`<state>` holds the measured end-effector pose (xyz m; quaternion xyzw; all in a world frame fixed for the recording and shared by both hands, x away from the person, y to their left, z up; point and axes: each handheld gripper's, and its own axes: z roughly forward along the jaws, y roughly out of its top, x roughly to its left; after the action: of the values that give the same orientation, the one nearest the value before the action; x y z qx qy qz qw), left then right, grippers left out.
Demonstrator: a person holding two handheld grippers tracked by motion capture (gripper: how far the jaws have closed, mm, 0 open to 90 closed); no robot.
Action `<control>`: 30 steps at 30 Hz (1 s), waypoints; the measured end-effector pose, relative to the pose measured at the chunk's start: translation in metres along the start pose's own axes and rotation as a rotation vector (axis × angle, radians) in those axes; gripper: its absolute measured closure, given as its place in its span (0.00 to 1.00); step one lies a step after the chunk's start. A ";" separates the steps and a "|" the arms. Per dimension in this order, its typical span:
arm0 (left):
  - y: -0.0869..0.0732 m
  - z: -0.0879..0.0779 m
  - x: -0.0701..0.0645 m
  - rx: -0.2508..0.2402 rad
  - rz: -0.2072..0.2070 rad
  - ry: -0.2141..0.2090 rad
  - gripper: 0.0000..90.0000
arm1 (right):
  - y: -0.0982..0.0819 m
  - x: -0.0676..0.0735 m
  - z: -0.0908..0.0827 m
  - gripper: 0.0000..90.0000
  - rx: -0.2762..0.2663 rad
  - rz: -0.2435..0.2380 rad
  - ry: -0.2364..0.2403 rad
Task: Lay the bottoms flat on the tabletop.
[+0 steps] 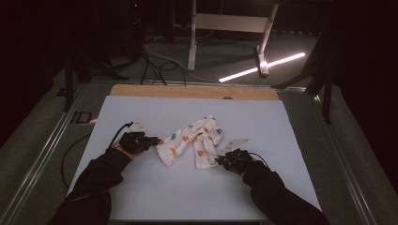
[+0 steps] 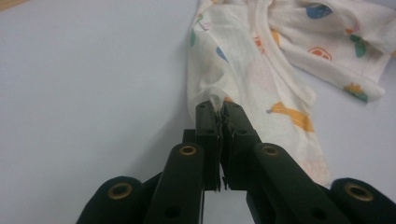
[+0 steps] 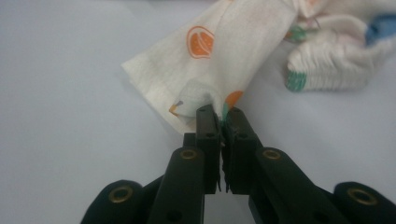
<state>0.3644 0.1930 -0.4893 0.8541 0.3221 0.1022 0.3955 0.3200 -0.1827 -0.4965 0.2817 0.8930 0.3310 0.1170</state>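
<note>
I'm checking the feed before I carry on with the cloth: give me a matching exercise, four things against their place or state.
Things:
1. left hand-held gripper
2. right hand-held gripper
3. printed garment
4. wooden strip

Place or state:
A. lies crumpled in the middle of the white table top
B. runs along the far edge of the table
C. shut on the garment's edge at its left end in the high view
D. shut on the garment's edge at its near right corner in the high view

Pairs: 1-C, 2-D, 3-A, 4-B
</note>
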 end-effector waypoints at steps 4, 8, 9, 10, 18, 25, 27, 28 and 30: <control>-0.004 -0.004 -0.003 -0.003 0.000 -0.006 0.96 | -0.005 0.000 -0.006 0.96 0.010 0.001 -0.007; -0.015 -0.013 -0.013 -0.020 -0.012 -0.022 0.96 | -0.012 0.000 -0.015 0.96 -0.001 0.009 -0.016; -0.018 -0.015 -0.016 -0.019 -0.008 -0.023 0.96 | -0.013 0.000 -0.016 0.96 -0.005 0.009 -0.013; -0.018 -0.015 -0.016 -0.019 -0.008 -0.023 0.96 | -0.013 0.000 -0.016 0.96 -0.005 0.009 -0.013; -0.035 -0.031 -0.039 -0.036 0.000 -0.062 0.96 | -0.029 0.004 -0.030 0.96 0.005 0.019 -0.018; -0.046 -0.044 -0.067 -0.056 0.026 -0.082 0.96 | -0.044 0.000 -0.043 0.96 0.010 0.049 -0.037; -0.047 -0.045 -0.074 -0.052 0.024 -0.094 0.96 | -0.050 0.000 -0.047 0.96 0.007 0.058 -0.038; -0.047 -0.046 -0.077 -0.047 0.033 -0.101 0.96 | -0.051 0.000 -0.048 0.96 0.005 0.059 -0.039; -0.047 -0.046 -0.085 -0.045 0.046 -0.112 0.96 | -0.055 0.002 -0.051 0.96 0.005 0.073 -0.038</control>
<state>0.2569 0.1899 -0.4872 0.8565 0.2775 0.0704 0.4295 0.2749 -0.2426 -0.4945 0.3207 0.8806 0.3271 0.1212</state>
